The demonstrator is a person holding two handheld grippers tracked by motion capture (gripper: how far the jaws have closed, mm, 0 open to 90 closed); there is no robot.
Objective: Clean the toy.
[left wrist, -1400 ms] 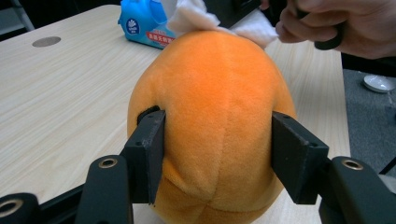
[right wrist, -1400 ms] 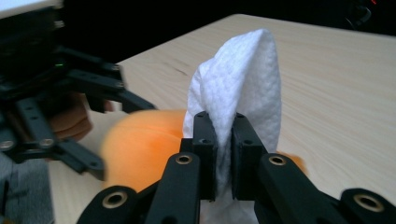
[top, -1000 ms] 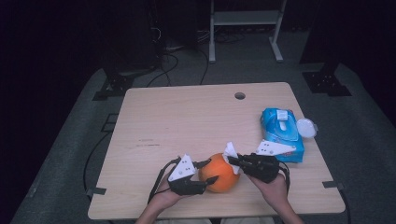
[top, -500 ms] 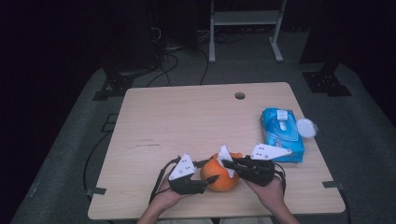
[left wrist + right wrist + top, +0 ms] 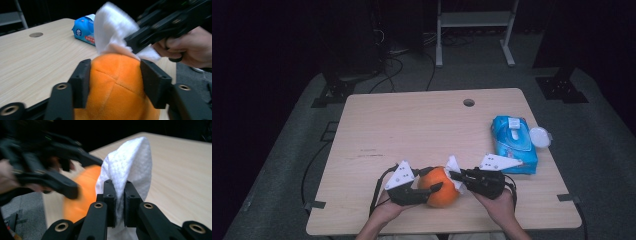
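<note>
an orange plush ball (image 5: 439, 186) is kept near the front edge of the worktop (image 5: 422, 130), clamped from both sides by the left claw (image 5: 428, 191) so that it cannot roll. a folded white wipe (image 5: 454, 170) is pinched tightly in the right claw (image 5: 455, 176) and pressed against the ball's top, apparently to wipe it. a blue wipes pack (image 5: 513, 142) is set aside near the right edge, within reach.

We see left gripper (image 5: 434, 192) clamping orange ball (image 5: 439, 186) at table's (image 5: 422, 130) near edge, right gripper (image 5: 455, 175) pressing white wipe (image 5: 453, 167) against it, blue wipes pack (image 5: 513, 144) right
</note>
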